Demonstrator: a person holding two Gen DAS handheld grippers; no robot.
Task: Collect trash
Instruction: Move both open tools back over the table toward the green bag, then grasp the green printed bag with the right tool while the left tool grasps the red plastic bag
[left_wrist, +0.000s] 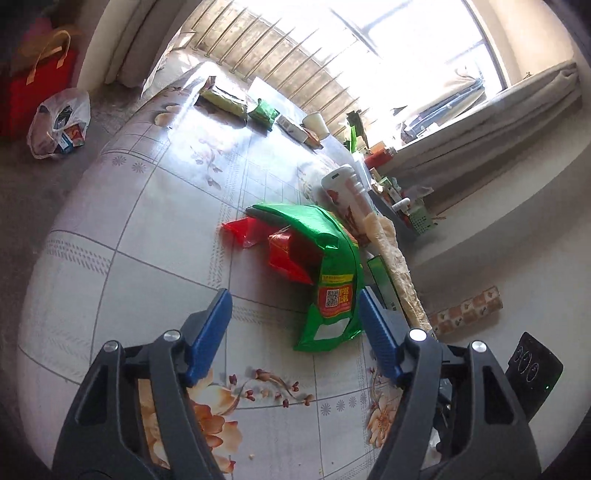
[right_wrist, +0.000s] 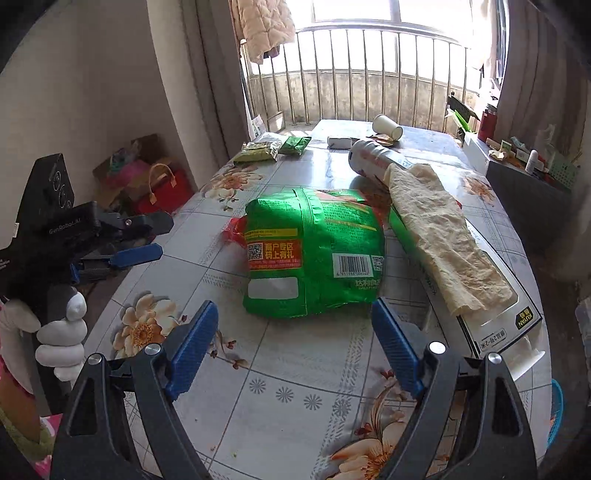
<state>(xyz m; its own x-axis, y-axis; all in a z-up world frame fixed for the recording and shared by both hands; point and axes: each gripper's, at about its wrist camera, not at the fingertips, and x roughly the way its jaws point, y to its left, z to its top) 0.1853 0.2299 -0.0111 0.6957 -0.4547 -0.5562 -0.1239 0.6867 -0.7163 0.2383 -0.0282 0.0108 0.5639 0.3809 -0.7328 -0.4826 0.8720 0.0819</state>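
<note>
Both tongs gape empty, left tongs (left_wrist: 293, 317) and right tongs (right_wrist: 293, 332); green bag (right_wrist: 314, 254) mid-worktop (right_wrist: 288, 398), twelve o'clock. Left view alone shows red wrapper (left_wrist: 291, 254) underneath; bare worktop at nine o'clock.

My left gripper (left_wrist: 293, 314): black plastic frame w/ triangular cut-outs, two blue ribbed finger pads (left_wrist: 208, 334), silver round screw heads at the pivots. In the right wrist view I see its body from the side: black housing, white "GenRobot.AI" lettering, angular black plate w/ round dials. My left hand (right_wrist: 61, 328) wears a white glove; pink patterned sleeve at the frame edge. My right gripper (right_wrist: 293, 339) is the same build: black arms, blue textured fingers (right_wrist: 397, 350), silver screws, triangular holes in each arm.
</note>
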